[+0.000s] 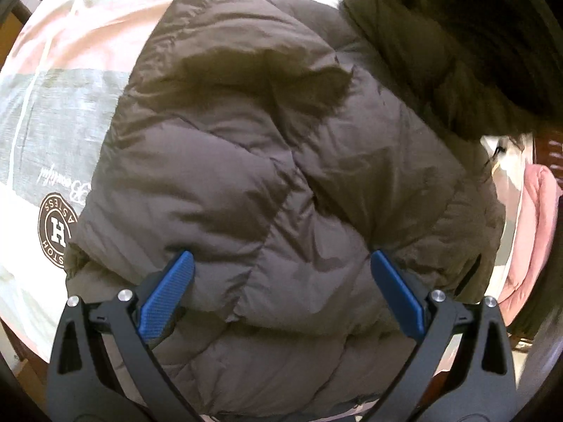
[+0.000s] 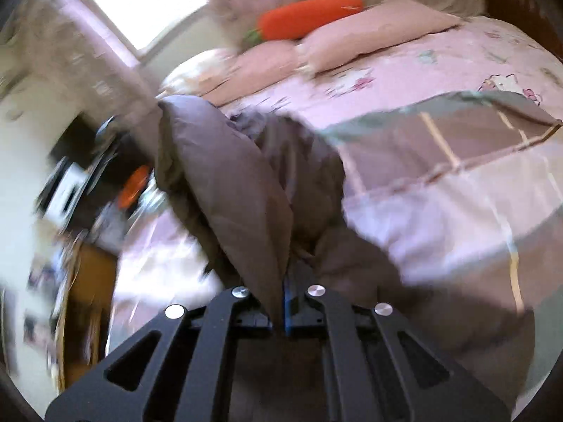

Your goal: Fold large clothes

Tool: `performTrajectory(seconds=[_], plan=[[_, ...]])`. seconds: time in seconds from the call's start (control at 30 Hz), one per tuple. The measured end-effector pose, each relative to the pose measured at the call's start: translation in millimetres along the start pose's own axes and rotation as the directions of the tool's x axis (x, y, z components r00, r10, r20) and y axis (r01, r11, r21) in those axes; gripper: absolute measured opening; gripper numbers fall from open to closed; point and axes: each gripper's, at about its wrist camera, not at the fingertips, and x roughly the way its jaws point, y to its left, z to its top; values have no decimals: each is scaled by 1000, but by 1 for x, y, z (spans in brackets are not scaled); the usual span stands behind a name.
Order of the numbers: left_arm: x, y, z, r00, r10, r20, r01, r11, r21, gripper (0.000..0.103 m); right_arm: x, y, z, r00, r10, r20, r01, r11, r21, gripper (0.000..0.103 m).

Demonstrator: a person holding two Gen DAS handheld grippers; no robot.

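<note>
A large grey-brown puffer jacket (image 1: pixel 267 161) lies folded on the bed and fills the left wrist view. My left gripper (image 1: pixel 281 263) is open, its blue pads (image 1: pixel 165 299) spread wide just over the jacket's near part, holding nothing. In the right wrist view my right gripper (image 2: pixel 284 281) is shut on a fold of the same jacket (image 2: pixel 232 183), which hangs up from the pads and drapes away over the bed. The view is blurred by motion.
The bed has a pink and grey patterned quilt (image 2: pixel 440 190), pink pillows (image 2: pixel 369 31) and an orange carrot cushion (image 2: pixel 309 16) at the head. A logo print (image 1: pixel 58 230) shows on the bedding. A pink garment (image 1: pixel 531 232) lies right. Cluttered furniture (image 2: pixel 77 190) stands left of the bed.
</note>
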Motion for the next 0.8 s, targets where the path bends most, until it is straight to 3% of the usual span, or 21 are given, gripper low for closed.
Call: performTrajectory(seconds=[0.07, 0.1, 0.13, 0.23, 0.27, 0.3, 0.43, 0.47, 0.53, 0.63, 0.73, 0.8], plan=[[-9, 11, 2, 1000, -4, 15, 4, 1000, -8, 101, -21, -14, -31, 997, 52, -54, -49, 998, 39, 6], [-12, 15, 2, 1000, -6, 26, 7, 1000, -19, 101, -27, -24, -46, 994, 69, -84, -64, 996, 59, 12], [-15, 19, 1, 999, -14, 34, 15, 999, -31, 101, -32, -36, -65, 992, 50, -119, -43, 997, 62, 14], [-18, 33, -2, 999, -26, 19, 27, 998, -61, 101, -35, -50, -99, 976, -104, -191, 110, 994, 18, 40], [-17, 35, -3, 1000, -27, 13, 28, 997, -70, 101, -35, -52, -105, 968, -143, -205, 146, 989, 0, 65], [-16, 39, -5, 999, -31, 8, 31, 996, -80, 101, -36, -52, -112, 966, -166, -199, 165, 986, -23, 75], [-18, 43, -11, 999, -34, 7, 35, 994, -100, 101, -49, -38, -143, 951, -268, -157, 238, 954, -184, 90], [-20, 43, -12, 999, -35, 13, 37, 994, -101, 101, -49, -38, -147, 952, -246, -184, 212, 960, -184, 90], [-24, 44, -14, 999, -34, 29, 37, 994, -101, 101, -50, -41, -157, 952, -122, -280, 103, 991, -81, 90], [-27, 44, -14, 999, -38, 38, 42, 994, -105, 101, -50, -41, -151, 961, 58, -269, -21, 990, 136, 90], [-30, 40, -16, 998, -47, 43, 51, 994, -99, 101, -35, -26, -125, 951, 245, -191, -171, 926, 336, 90], [-31, 33, -22, 998, -46, 45, 49, 995, -82, 101, -12, -11, -106, 920, 352, -172, -241, 856, 457, 92]])
